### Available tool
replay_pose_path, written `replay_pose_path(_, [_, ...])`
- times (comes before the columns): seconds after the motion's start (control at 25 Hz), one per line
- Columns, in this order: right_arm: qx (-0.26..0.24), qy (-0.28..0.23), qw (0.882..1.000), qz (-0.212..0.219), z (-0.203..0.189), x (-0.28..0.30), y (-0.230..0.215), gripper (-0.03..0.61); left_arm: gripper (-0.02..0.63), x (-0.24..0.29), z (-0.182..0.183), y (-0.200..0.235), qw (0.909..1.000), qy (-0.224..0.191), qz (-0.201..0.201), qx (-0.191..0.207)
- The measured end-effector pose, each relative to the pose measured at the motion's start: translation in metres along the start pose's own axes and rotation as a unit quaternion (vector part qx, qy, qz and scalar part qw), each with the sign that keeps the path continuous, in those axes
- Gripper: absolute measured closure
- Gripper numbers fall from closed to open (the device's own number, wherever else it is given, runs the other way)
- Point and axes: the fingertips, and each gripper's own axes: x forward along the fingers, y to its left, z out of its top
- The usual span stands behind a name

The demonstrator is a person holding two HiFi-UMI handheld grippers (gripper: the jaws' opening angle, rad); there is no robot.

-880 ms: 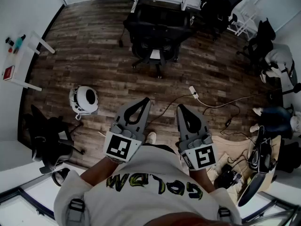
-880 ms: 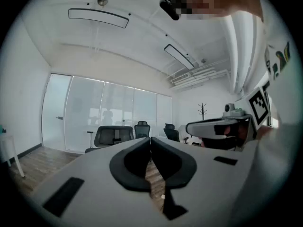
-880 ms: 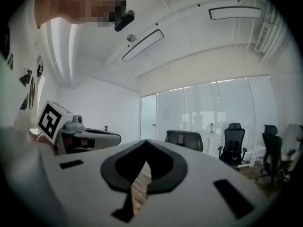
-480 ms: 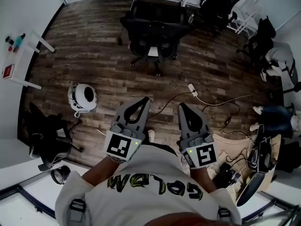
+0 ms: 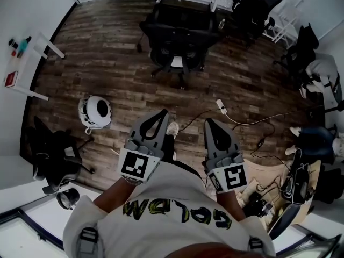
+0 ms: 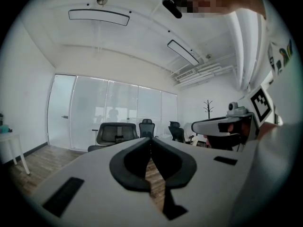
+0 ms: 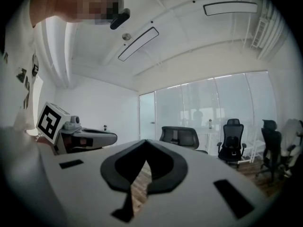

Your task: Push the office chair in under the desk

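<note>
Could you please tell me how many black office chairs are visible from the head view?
4: the centre chair, the top-right chair, the right-edge chair, the lower-left chair. More may be hidden.

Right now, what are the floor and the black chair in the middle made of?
The floor looks like matte brown wood planks, with streaky grain and board seams; maybe laminate. The office chair looks like dull dark fabric or mesh on a black plastic frame; too far to be sure.

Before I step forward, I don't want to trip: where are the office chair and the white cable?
office chair (image 5: 179, 35): head view, middle of its black body.
white cable (image 5: 221, 105): head view, its plug end.
</note>
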Motion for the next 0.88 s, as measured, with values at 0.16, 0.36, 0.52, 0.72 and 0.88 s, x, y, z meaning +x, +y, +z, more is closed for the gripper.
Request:
replay_pose_path(0.16, [-0.005, 0.001, 1.0, -0.001, -0.002, 0.022, -0.015, 0.568, 0.6, 0.023, -0.001, 0.018, 1.0, -0.004, 0.005, 0.005])
replay_pose_path(0.36, [-0.01, 0.008, 1.0, -0.011, -0.005, 0.057, -0.044, 0.568, 0.6, 0.063, -0.001, 0.044, 0.9999, 0.0, 0.002, 0.016])
replay_pose_path(0.52, [-0.013, 0.01, 1.0, -0.019, -0.006, 0.097, -0.072, 0.565, 0.599, 0.1, -0.004, 0.077, 0.9997, 0.008, 0.004, 0.021])
replay_pose_path(0.72, [-0.026, 0.022, 0.999, -0.03, -0.009, 0.159, -0.108, 0.545, 0.58, 0.15, -0.007, 0.133, 0.9992, 0.023, 0.003, 0.033])
replay_pose_path(0.88, [-0.045, 0.033, 0.998, -0.039, -0.014, 0.205, -0.138, 0.532, 0.563, 0.189, -0.012, 0.177, 0.997, 0.041, 0.005, 0.065])
